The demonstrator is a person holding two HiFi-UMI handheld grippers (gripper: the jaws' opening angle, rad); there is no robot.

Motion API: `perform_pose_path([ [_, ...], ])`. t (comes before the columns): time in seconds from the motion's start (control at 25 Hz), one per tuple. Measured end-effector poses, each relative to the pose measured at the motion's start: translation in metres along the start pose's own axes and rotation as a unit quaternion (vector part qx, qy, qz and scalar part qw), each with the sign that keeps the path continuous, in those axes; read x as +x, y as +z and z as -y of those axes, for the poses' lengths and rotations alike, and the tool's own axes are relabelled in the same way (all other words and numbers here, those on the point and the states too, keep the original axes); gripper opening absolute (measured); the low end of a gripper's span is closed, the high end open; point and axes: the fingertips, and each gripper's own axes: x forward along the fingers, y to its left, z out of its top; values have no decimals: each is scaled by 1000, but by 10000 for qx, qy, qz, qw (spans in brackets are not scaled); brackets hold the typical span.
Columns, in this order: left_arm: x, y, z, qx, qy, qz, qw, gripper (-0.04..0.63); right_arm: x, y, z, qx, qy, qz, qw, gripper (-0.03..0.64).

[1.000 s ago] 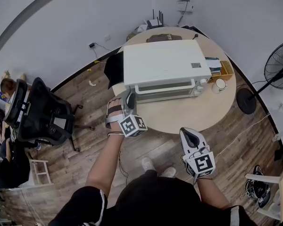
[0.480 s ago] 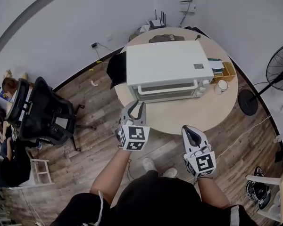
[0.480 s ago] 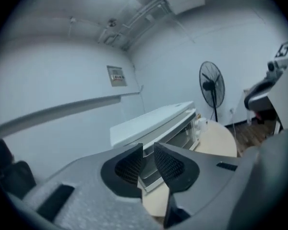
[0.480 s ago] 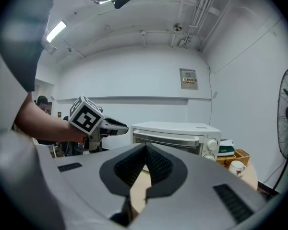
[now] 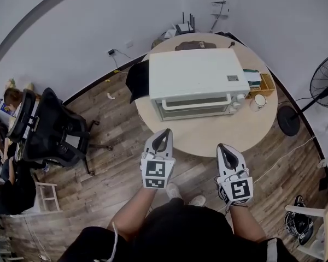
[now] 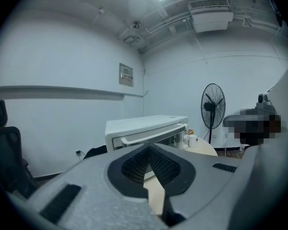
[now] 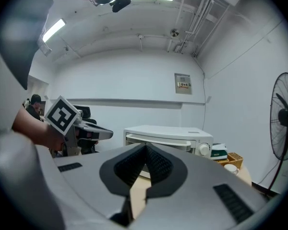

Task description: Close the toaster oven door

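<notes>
While a mug (image 5: pixel 256 100) and a wooden box (image 5: pixel 265 82) crowd its right end, the toaster oven (image 5: pixel 198 83) sits on the round surface (image 5: pixel 208 138), long axis left to right, its shut door facing the person. Bare room lies before it. Off the near edge hover the left gripper (image 5: pixel 166 131), fingers closing tip to tip on nothing, and the right gripper (image 5: pixel 223 148), fingers together, empty

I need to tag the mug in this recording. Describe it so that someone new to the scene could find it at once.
Start at the round table by the wall, with the big white toaster oven on it. Past the oven's knob end stands the white mug, just in front of a wooden box. It is the only small, round, open-topped thing on that side.
</notes>
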Motion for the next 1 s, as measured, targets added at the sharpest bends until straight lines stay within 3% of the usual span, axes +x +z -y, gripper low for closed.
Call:
perform_pose_path([
  [0.36, -23, 11, 18, -218, -305, 310, 9988, 7, 2, 10, -2, -227, 5, -42, 9997, -3],
  [1.0, -25, 0, 18, -87, -404, 135, 9991, 7, 8, 13, -13, -318, 231, -118, 9992, -5],
])
